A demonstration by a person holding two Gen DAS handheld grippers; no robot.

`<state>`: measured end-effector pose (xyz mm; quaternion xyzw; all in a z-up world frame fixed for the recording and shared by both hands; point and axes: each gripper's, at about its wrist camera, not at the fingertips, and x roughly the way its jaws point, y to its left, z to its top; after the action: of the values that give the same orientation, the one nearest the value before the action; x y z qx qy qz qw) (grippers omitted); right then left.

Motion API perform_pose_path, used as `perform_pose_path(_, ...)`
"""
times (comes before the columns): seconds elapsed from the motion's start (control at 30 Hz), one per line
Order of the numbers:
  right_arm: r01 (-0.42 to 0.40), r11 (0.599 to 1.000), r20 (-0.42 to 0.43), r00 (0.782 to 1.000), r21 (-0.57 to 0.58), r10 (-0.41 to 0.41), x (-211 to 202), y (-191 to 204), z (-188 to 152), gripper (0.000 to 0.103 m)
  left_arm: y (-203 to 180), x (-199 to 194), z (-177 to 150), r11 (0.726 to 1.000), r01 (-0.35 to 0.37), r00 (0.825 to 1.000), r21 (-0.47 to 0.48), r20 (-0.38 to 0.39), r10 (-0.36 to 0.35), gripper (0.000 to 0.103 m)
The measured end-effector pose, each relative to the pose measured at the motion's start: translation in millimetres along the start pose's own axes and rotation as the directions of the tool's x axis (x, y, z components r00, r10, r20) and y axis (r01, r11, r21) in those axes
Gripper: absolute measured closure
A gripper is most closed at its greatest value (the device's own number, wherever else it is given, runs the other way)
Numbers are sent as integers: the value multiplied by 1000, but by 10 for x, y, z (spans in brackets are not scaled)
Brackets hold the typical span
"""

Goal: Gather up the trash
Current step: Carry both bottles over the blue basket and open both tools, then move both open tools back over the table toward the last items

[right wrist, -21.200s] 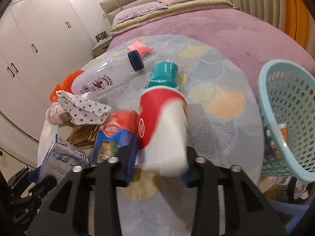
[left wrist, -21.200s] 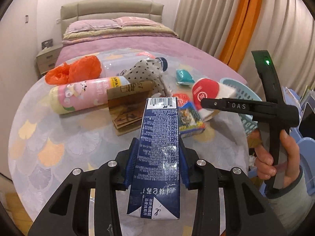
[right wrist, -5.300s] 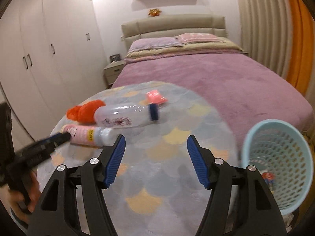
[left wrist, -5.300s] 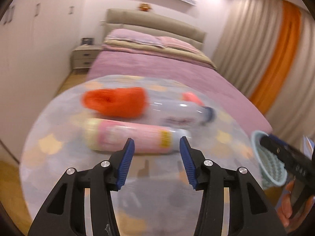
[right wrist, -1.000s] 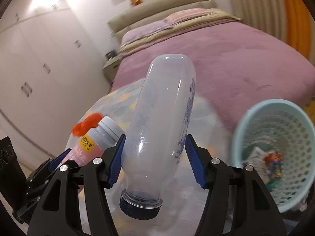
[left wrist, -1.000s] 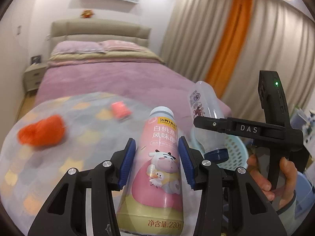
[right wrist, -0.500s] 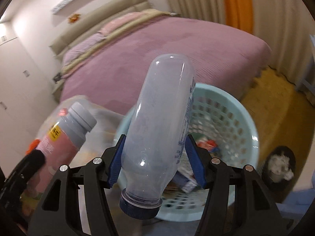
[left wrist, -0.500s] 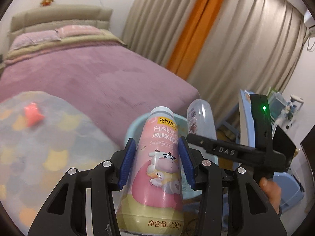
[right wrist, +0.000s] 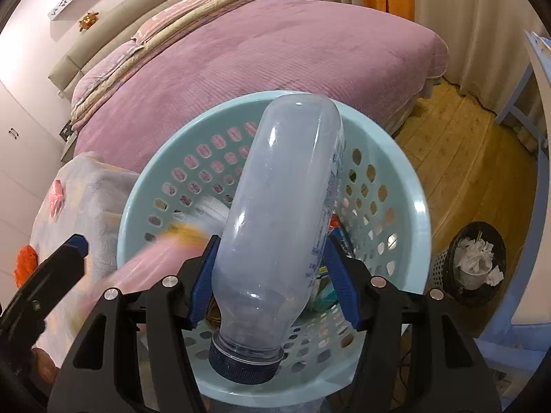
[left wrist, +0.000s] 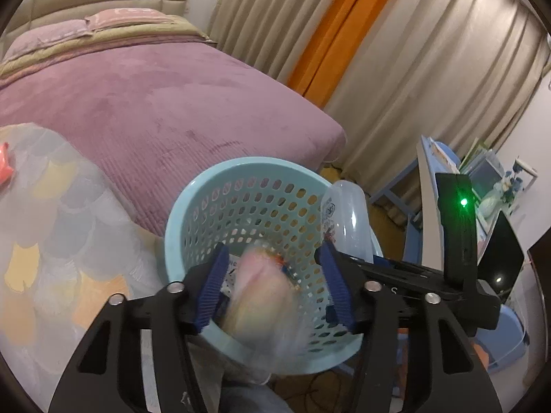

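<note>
Both grippers hang over the pale blue basket point(right wrist: 418, 213), which stands beside the bench point(left wrist: 51, 227) with its scallop-patterned cloth.

The left gripper point(left wrist: 275, 287) has its blue pads spread wide, and the pink bottle point(left wrist: 261, 296) sits loose between them as a motion-blurred smear, touching neither pad and already within the basket's rim. From the right wrist view the same bottle point(right wrist: 148, 261) shows as a pink and yellow streak against the basket's left inner wall.

The right gripper point(right wrist: 272, 280) is pinching the clear bottle point(right wrist: 282, 213) by its lower body. The bottle is turned upside down, its dark blue cap point(right wrist: 246, 366) nearest the camera and its rounded base tipped out over the basket's mouth.

Inside the basket there is a heap of trash: something white, a blue and red wrapper point(right wrist: 339, 232) by the right wall, some greenish packaging lower down. I cannot make out the pieces any better than that through the bottle.

On the bench lie a small pink scrap point(right wrist: 56, 194) and an orange crumpled bag point(right wrist: 26, 263) near its edge. On the wooden floor to the right stands a dark mesh bin point(right wrist: 478, 258) holding crumpled white paper. The purple bed point(right wrist: 275, 51) lies behind it all.
</note>
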<state>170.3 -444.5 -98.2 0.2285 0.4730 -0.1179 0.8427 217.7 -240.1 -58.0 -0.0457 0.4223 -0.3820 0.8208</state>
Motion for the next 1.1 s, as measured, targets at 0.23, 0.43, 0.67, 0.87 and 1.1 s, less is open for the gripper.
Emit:
perform_pose_path(0.23,-6,1000,28,1000,-8,6,-75,17,-58,46,62,-314,-112,1000,-7,999,-29,50,9,42)
perform_pose_path(0.43,32,999,58,998,0,-32,-217,148,-49,33,227,-709,-229,998,-52,992,-33,109,55,38)
perform_pose_path(0.67,-12,999,97,995,-52,17,-391,456,-136,33,579,-1308,-362,988,-128,969,-89,200,144,33)
perform_pose_path(0.87,-89,974,125,985,-210,117,-544,1196,-269,33,1029,-1922,-472,956,-232,921,-179,275,275,29)
perform_pose_path(1.1,-164,912,129,965,-376,227,-601,2003,-398,33,1721,-2596,-639,878,-338,840,-338,311,444,23)
